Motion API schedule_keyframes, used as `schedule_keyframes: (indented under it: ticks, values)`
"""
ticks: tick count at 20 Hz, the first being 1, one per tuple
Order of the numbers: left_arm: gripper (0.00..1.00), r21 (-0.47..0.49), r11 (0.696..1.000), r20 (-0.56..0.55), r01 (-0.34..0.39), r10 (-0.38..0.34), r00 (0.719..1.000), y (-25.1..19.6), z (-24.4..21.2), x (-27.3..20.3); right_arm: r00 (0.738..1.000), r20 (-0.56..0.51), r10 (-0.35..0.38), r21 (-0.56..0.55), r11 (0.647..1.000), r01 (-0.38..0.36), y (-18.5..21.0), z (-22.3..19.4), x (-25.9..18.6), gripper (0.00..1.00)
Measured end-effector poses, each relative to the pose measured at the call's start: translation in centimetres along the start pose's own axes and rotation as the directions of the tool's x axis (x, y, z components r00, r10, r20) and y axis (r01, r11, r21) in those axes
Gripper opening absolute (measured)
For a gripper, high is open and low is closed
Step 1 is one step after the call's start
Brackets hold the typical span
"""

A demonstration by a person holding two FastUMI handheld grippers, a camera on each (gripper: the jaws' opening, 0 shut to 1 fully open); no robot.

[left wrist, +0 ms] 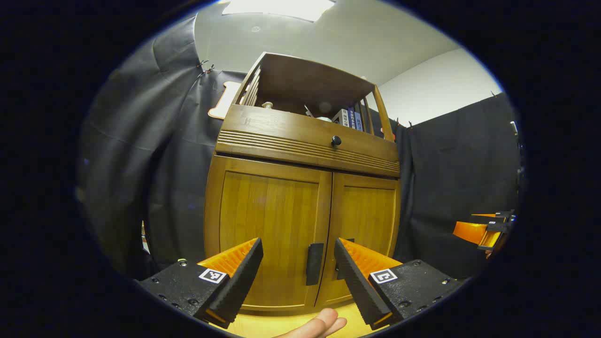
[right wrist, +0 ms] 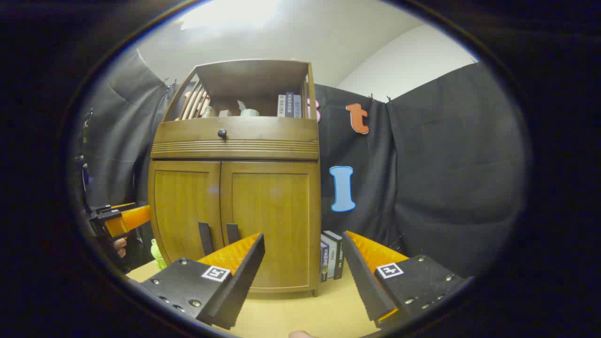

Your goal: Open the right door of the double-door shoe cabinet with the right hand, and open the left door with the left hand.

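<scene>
The wooden shoe cabinet (left wrist: 300, 141) stands close ahead on a light tabletop, both doors shut. In the left gripper view, my left gripper (left wrist: 297, 245) is open, its fingers framing the left door's (left wrist: 267, 220) dark handle (left wrist: 313, 264) without touching it. One finger partly hides the right door's (left wrist: 366, 216) handle. The right gripper (left wrist: 488, 232) shows at the far right edge. In the right gripper view, my right gripper (right wrist: 303, 238) is open before the right door (right wrist: 272, 211), off to the right of both handles (right wrist: 233, 233). The left gripper (right wrist: 119, 219) hovers left of the cabinet (right wrist: 235, 141).
A drawer with a round knob (left wrist: 335, 140) sits above the doors, under an open shelf holding books (right wrist: 288, 105). Upright books (right wrist: 331, 256) stand right of the cabinet, a small green toy (right wrist: 157, 253) left of it. A person's fingers (left wrist: 324, 324) show low down. Black cloth walls surround.
</scene>
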State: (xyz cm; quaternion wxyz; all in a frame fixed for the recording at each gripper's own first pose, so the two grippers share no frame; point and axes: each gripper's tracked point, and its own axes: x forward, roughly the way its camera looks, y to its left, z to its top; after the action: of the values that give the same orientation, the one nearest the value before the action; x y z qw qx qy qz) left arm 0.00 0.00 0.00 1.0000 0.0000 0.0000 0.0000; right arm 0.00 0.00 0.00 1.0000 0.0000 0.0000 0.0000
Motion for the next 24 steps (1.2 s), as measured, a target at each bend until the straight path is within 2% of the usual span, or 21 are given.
schedule_keyframes:
  ticks: [2, 5, 7, 8, 9, 10, 11, 13, 14, 16, 19, 20, 21, 24]
  values:
    - [0.92, -0.002, 1.0, 0.01, -0.007, 0.007, 1.0, 0.2, 0.1, 0.0, 1.0, -0.001, -0.003, -0.036, 0.999, 0.003, 0.3, 0.0, -0.2, 0.94]
    - [0.92, -0.009, 1.0, 0.018, -0.018, 0.018, 1.0, 0.7, 0.3, -0.2, 1.0, -0.009, 0.002, -0.088, 0.996, -0.003, 1.2, 0.1, -0.2, 0.94]
    - [0.95, -0.004, 1.0, 0.027, -0.008, 0.009, 1.0, 0.6, 0.6, -0.5, 1.0, -0.003, 0.017, -0.099, 0.995, -0.017, 2.1, 0.7, -0.4, 0.98]
    - [0.92, -0.003, 1.0, 0.031, -0.007, 0.007, 0.999, 0.6, 0.7, -0.6, 1.0, 0.003, 0.018, -0.104, 0.994, -0.018, 2.1, 0.9, -0.5, 0.97]
    - [0.95, -0.003, 1.0, 0.033, 0.0, 0.0, 0.999, 0.5, 0.8, -0.7, 1.0, 0.01, 0.012, -0.111, 0.994, -0.011, 2.1, 1.2, -0.5, 0.94]
    - [0.95, -0.005, 1.0, 0.039, 0.007, -0.007, 0.999, 0.3, 0.9, -0.7, 1.0, 0.016, 0.005, -0.119, 0.993, -0.003, 2.0, 1.5, -0.6, 1.0]
    - [0.95, -0.006, 1.0, 0.038, 0.01, -0.01, 0.999, 0.2, 0.8, -0.8, 1.0, 0.019, -0.006, -0.122, 0.992, 0.008, 1.8, 1.7, -0.4, 1.0]
    - [0.92, 0.002, 1.0, 0.033, 0.001, -0.001, 0.999, 0.4, 0.7, -0.8, 1.0, 0.007, -0.006, -0.112, 0.994, 0.006, 1.9, 1.6, 0.1, 0.94]
    - [0.92, 0.014, 1.0, 0.021, -0.012, 0.011, 1.0, 0.5, 0.4, -0.8, 1.0, -0.006, 0.011, -0.09, 0.996, -0.011, 2.3, 1.4, 0.4, 0.98]
    - [0.92, 0.027, 0.999, 0.008, -0.021, 0.021, 1.0, 0.6, 0.1, -0.5, 1.0, -0.017, 0.013, -0.072, 0.997, -0.014, 2.3, 1.3, 1.6, 0.94]
    - [0.92, 0.026, 0.999, -0.021, -0.034, 0.035, 0.999, 0.8, -0.7, -0.1, 0.999, -0.032, -0.001, -0.066, 0.998, -0.001, 2.0, 1.1, 3.7, 0.98]
    - [0.95, 0.032, 0.999, -0.026, -0.041, 0.042, 0.999, 1.0, -0.8, 0.1, 0.999, -0.036, 0.007, -0.065, 0.998, -0.009, 2.3, 0.7, 4.5, 0.98]
    - [0.95, 0.036, 0.998, -0.033, -0.044, 0.045, 0.998, 1.0, -1.1, 0.2, 0.999, -0.04, 0.014, -0.064, 0.998, -0.017, 2.4, 0.4, 5.5, 0.94]
    - [0.95, 0.038, 0.998, -0.036, -0.059, 0.06, 0.998, 1.5, -1.3, 0.5, 0.998, -0.059, 0.037, -0.063, 0.997, -0.04, 3.1, -1.1, 8.3, 0.94]
